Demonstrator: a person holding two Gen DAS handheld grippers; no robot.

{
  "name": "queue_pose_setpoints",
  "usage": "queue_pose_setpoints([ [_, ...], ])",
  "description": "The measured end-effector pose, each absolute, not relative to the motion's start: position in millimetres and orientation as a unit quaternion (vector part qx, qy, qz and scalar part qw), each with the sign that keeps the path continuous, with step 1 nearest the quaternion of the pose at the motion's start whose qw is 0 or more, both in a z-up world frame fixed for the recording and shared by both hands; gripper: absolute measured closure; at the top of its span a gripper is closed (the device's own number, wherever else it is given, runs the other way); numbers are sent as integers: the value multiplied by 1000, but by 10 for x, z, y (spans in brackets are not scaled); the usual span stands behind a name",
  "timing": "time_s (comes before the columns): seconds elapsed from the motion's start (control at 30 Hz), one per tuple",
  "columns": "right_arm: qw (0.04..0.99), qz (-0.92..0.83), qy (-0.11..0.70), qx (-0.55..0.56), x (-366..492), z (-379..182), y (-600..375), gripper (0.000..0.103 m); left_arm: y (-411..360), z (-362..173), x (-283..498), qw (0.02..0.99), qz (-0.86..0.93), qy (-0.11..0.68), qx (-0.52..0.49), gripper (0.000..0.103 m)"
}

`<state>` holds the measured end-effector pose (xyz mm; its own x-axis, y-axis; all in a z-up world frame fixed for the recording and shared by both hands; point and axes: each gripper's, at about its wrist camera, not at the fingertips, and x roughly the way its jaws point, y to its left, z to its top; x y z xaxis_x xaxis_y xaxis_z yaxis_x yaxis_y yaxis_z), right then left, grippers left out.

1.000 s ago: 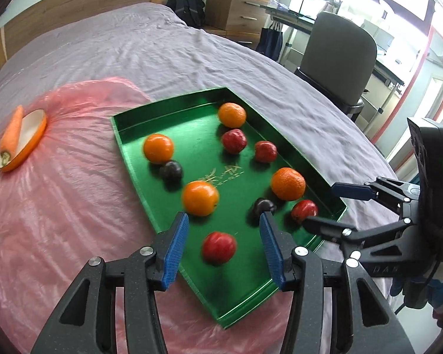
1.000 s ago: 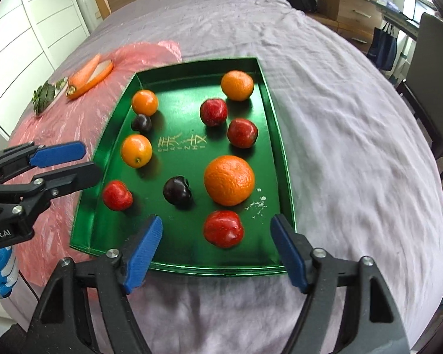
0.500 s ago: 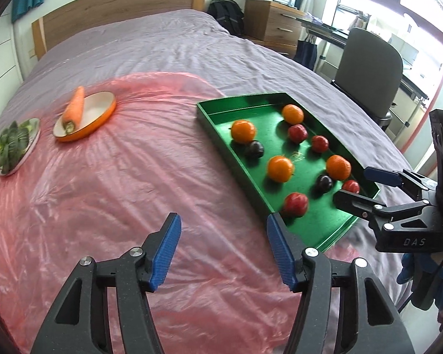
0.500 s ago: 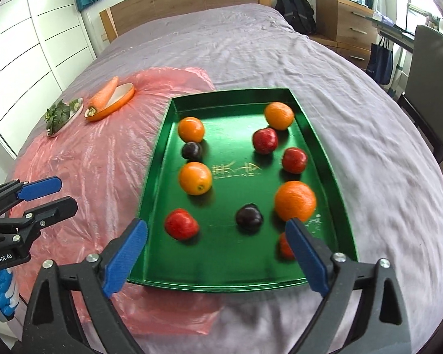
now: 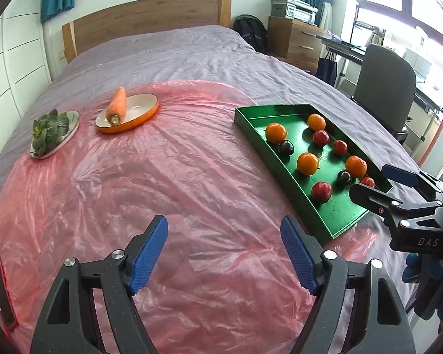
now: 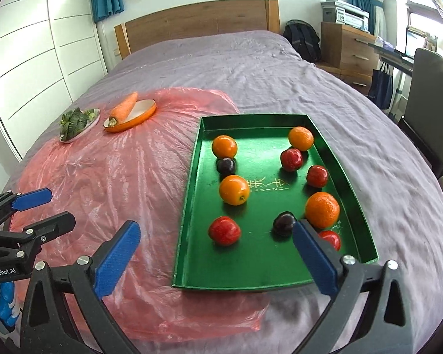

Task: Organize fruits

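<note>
A: What does the fruit look like?

B: Ten pieces, all round. Four oranges (image 6: 234, 190), four glossy red fruits (image 6: 224, 230) and two dark plums (image 6: 284, 223). All of them sit in the green tray (image 6: 189, 212), scattered singly rather than sorted by kind.

A: Where is the tray?

B: On the bed (image 6: 251, 59), its left part lying on a pink plastic sheet (image 6: 118, 177) and its right part on the purple cover. It is shallow and rectangular, with gold lettering printed in the middle of its floor.

A: Any other containers?

B: Two, well apart from the tray at the far left of the sheet. An orange-rimmed dish (image 5: 133, 115) carries one carrot (image 5: 117, 106) that lies across it with its tip over the rim. Just beside it a pale plate (image 5: 71, 126) holds leafy greens (image 5: 48, 131).

A: And the claws?

B: The left gripper (image 5: 224, 253) hangs over bare pink plastic, left of the tray; its jaws are opening and nothing is between them. The right gripper (image 6: 215, 259) stands wide open above the tray's near left corner, empty too. Its right finger (image 6: 314, 261) covers part of a red fruit in that view, without touching it as far as I can tell.
</note>
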<state>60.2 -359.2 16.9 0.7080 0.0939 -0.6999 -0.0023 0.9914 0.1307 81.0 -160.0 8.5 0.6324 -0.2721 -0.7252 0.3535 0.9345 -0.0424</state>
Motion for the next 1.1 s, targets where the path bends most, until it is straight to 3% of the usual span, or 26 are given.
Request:
queue_pose_setpoints([
  [0.3,933,28,355,46,68,494,-3280,0,-1277,425,241,922,-142,361,27,29],
  [0.4,935,25,353,39,-109,566,-3198,0,-1148,511,64,926,-126,355,12,19],
  [0.63,939,9,343,37,-426,680,-3147,0,-890,531,-229,935,-79,347,-12,11],
  [1.1,946,-18,323,32,-726,847,-3251,0,-727,579,-527,940,-53,336,8,10],
])
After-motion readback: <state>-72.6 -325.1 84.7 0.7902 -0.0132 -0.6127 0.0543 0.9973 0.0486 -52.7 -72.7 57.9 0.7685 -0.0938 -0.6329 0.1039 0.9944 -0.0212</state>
